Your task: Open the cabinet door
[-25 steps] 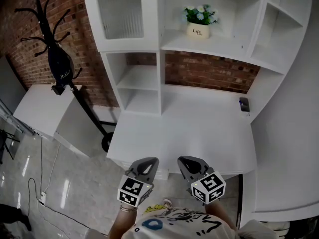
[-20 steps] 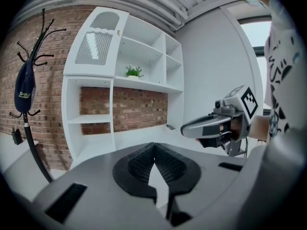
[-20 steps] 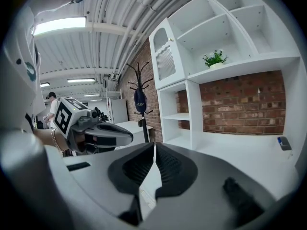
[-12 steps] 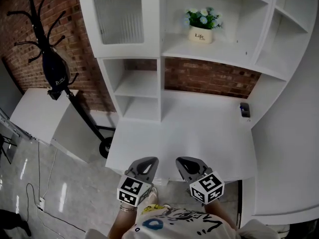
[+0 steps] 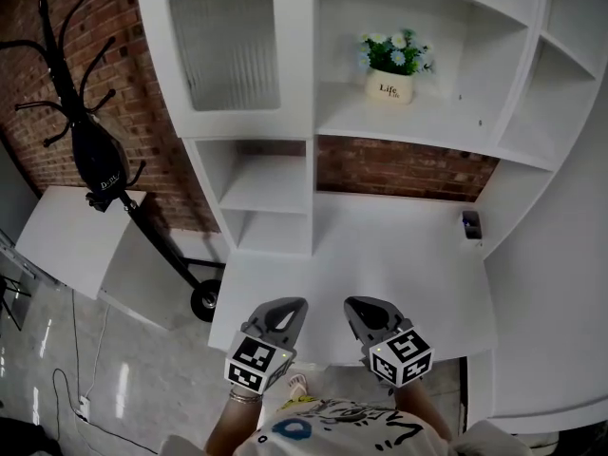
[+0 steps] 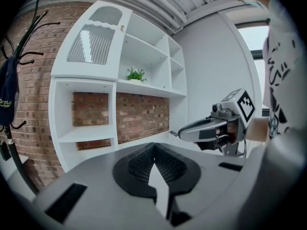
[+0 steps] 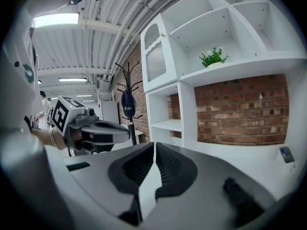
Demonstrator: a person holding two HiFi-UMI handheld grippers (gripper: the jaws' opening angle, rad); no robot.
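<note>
The cabinet door [image 5: 228, 50] is a white frame with ribbed glass, shut, at the upper left of the white shelf unit. It also shows in the left gripper view [image 6: 93, 44] and in the right gripper view [image 7: 156, 56], with a small knob [image 6: 122, 28] at its top right corner. My left gripper [image 5: 285, 305] and right gripper [image 5: 364, 304] hang side by side over the front edge of the white desk [image 5: 399, 255], well below and short of the door. Both are shut with nothing between the jaws [image 6: 153, 145] [image 7: 154, 145].
A potted plant [image 5: 392, 65] stands on the shelf right of the door. Left of the desk stand a black coat stand with a dark bag [image 5: 95, 155] and a low white cabinet [image 5: 76, 240]. A small dark object [image 5: 471, 224] lies at the desk's back right.
Both grippers and the head have moved forward toward the shelf unit; the door and shelves look larger and nearer. The jaws stayed shut.
</note>
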